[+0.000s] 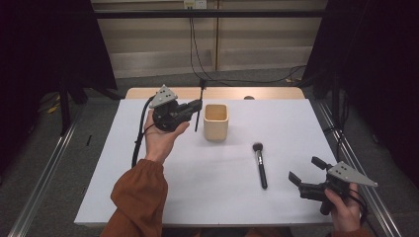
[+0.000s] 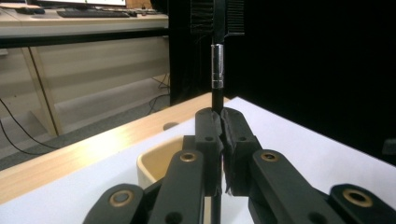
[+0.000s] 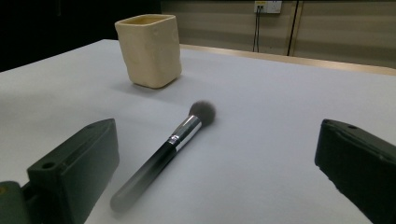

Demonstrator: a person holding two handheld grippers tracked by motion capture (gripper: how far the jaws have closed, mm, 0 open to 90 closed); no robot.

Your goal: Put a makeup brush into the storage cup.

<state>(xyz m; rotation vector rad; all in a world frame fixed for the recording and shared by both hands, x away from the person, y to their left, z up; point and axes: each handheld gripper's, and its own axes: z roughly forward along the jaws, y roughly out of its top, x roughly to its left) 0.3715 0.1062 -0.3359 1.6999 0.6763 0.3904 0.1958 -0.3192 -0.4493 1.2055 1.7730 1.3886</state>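
Right gripper (image 1: 302,174) near table edge, jaws wide apart, nothing between them. Round brush (image 1: 260,164) lies flat on table (image 1: 296,123) just ahead of it, untouched. Farther off, left gripper (image 1: 197,104) clamped on thin brush (image 1: 199,106), held upright just beside cup (image 1: 216,122). Judgement: no brush in cup yet; both remain to place.

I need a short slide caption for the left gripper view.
Left claw shut on a thin black brush held upright, above a cream cup on the white table.
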